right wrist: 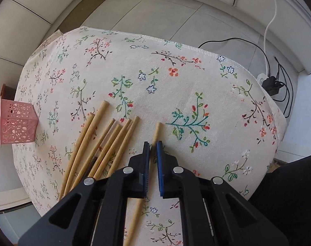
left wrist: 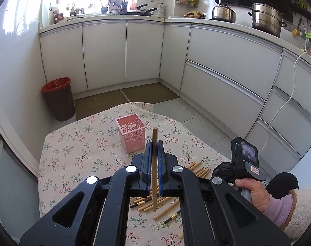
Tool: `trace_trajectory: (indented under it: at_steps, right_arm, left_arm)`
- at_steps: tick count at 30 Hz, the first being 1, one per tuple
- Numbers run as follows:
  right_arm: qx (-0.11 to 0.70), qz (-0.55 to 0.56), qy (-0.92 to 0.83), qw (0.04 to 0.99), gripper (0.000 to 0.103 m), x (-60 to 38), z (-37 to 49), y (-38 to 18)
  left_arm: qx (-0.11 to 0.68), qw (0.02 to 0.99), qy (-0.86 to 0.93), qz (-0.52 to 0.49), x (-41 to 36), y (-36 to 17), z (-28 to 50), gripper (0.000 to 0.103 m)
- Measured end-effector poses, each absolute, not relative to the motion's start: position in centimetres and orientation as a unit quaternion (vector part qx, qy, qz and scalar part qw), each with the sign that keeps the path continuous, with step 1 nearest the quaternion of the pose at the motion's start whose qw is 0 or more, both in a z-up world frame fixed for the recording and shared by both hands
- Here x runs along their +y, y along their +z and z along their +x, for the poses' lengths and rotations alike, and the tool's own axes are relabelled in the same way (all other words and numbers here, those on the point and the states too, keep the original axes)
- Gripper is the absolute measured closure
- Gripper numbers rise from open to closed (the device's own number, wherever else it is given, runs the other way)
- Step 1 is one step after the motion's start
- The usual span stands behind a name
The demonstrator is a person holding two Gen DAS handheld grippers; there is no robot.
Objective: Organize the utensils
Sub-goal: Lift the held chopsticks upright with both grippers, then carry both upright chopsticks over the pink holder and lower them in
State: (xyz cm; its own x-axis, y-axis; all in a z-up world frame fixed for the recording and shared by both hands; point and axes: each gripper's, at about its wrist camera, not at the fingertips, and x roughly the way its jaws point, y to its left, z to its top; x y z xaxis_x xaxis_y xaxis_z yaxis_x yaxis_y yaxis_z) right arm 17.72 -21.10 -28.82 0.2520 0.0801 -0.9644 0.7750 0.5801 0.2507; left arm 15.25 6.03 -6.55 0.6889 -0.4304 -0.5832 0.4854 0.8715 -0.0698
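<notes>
White kitchen cabinets [left wrist: 227,65] and a tiled floor surround a small table covered with a floral cloth [left wrist: 77,155]. On the cloth stands a pink perforated basket [left wrist: 131,132], upright and apart from the loose chopsticks. Beyond the table, a brown bin [left wrist: 59,99] sits against the wall.

Left gripper [left wrist: 154,143]: jaws closed to a narrow gap, pinching one wooden chopstick [left wrist: 154,160]. That chopstick stands roughly vertical between the blue pads [left wrist: 160,164], its top end above the fingertips, just right of the basket in this view, its lower end hanging above the pile of chopsticks [left wrist: 155,203] on the cloth.

Right gripper [right wrist: 153,145]: held low over the cloth, jaws narrowly parted. A single chopstick [right wrist: 156,131] lies on the cloth and runs along the gap between them. Whether the pads touch it cannot be told. A group of chopsticks [right wrist: 106,139] lies fanned just left of this gripper, some dark-tipped. The person's right hand [left wrist: 251,192] grips the handle.
</notes>
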Motion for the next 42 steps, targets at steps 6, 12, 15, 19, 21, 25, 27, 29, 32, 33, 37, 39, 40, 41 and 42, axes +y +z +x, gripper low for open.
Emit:
trace_trajectory:
  at_steps: [6, 12, 15, 19, 21, 25, 27, 29, 32, 33, 37, 39, 40, 41, 42]
  right_arm:
    - [0.521, 0.336, -0.197, 0.76, 0.097, -18.0, 17.1, -23.7]
    - [0.482, 0.287, -0.134, 0.817, 0.097, -16.0, 15.3, -18.3]
    - [0.463, 0.273, -0.108, 0.836, 0.097, -15.5, 14.2, -15.9]
    - [0.437, 0.267, -0.078, 0.855, 0.097, -15.3, 13.0, -12.7]
    - [0.425, 0.267, -0.063, 0.863, 0.097, -15.3, 12.8, -11.0]
    - [0.392, 0.26, -0.034, 0.882, 0.097, -15.5, 13.0, -6.9]
    - [0.369, 0.26, -0.023, 0.892, 0.097, -15.7, 13.9, -4.7]
    - [0.342, 0.257, -0.015, 0.904, 0.097, -16.0, 14.9, -2.3]
    - [0.309, 0.254, -0.001, 0.917, 0.097, -16.4, 17.4, 0.7]
    - [0.299, 0.254, 0.004, 0.92, 0.097, -16.5, 18.5, 1.4]
    - [0.279, 0.25, 0.027, 0.927, 0.097, -16.2, 22.9, 3.1]
    - [0.275, 0.249, 0.036, 0.928, 0.097, -15.9, 25.0, 3.3]
    - [0.274, 0.248, 0.04, 0.928, 0.097, -15.7, 26.1, 3.3]
    - [0.275, 0.247, 0.043, 0.928, 0.097, -15.5, 27.1, 3.2]
    - [0.275, 0.246, 0.048, 0.928, 0.097, -15.4, 28.1, 3.1]
  left_arm:
    - [0.297, 0.922, -0.246, 0.026, 7.3, -5.4, 14.5, 0.099]
    - [0.288, 0.929, -0.233, 0.002, 7.7, -4.1, 13.7, 0.099]
    - [0.289, 0.931, -0.224, -0.016, 7.9, -3.8, 13.4, 0.099]
    - [0.295, 0.931, -0.212, -0.044, 8.1, -3.7, 13.5, 0.099]
    - [0.297, 0.931, -0.204, -0.049, 8.0, -3.5, 13.7, 0.099]
    - [0.298, 0.932, -0.2, -0.042, 6.7, -2.5, 14.7, 0.098]
    - [0.292, 0.935, -0.197, -0.039, 6.1, -1.7, 15.4, 0.098]
    - [0.284, 0.939, -0.191, -0.036, 5.5, -0.7, 16.5, 0.098]
    - [0.267, 0.947, -0.176, -0.034, 4.9, 1.0, 18.8, 0.098]
    - [0.261, 0.95, -0.169, -0.035, 4.7, 1.5, 19.7, 0.099]
    - [0.243, 0.959, -0.14, -0.033, 4.0, 2.8, 23.5, 0.098]
    - [0.242, 0.961, -0.133, -0.037, 3.7, 2.9, 25.4, 0.098]
    - [0.242, 0.961, -0.129, -0.036, 3.6, 2.8, 26.4, 0.098]
    - [0.244, 0.961, -0.125, -0.035, 3.5, 2.6, 27.2, 0.098]
    - [0.245, 0.961, -0.122, -0.036, 3.4, 2.3, 28.1, 0.098]
